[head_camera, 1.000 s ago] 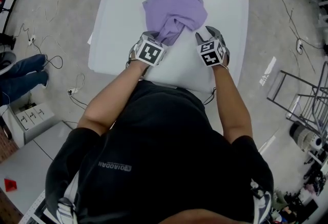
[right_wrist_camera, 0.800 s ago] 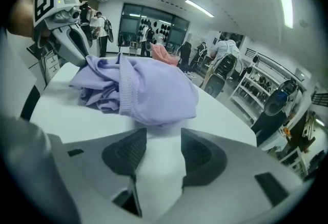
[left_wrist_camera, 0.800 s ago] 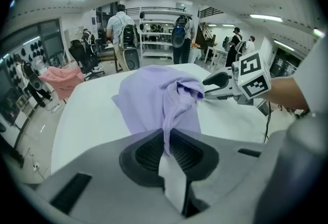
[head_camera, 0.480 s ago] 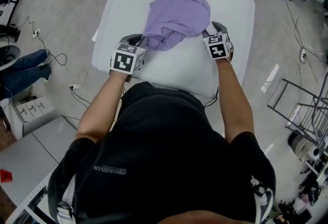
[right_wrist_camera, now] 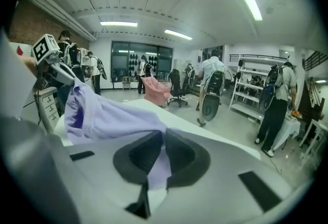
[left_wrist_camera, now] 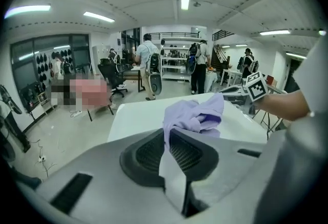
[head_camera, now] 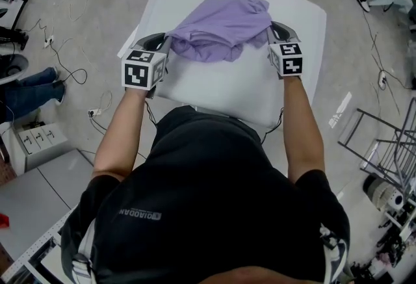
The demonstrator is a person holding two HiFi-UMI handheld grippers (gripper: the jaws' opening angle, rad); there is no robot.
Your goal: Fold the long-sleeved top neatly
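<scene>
Since the earlier frames both grippers moved apart and further from the person's body. The purple long-sleeved top, before a bunched heap in the middle of the white table, is now stretched wider between them and partly lifted. The step in hand, I judge, is to spread the top flat before any fold. To do it well: keep both pinches firm, lift until the hanging part clears the table, pull evenly L and R so no twist remains, then lay it down w/ sleeves out. The middle is still crumpled, so a light shake may help. Too hard a pull may slip the edge out. The left gripper has just been closing its jaws; they are nearly together, pinching thin fabric at the top's left side. The right gripper did the same on the right side, w/ cloth between its pads.
</scene>
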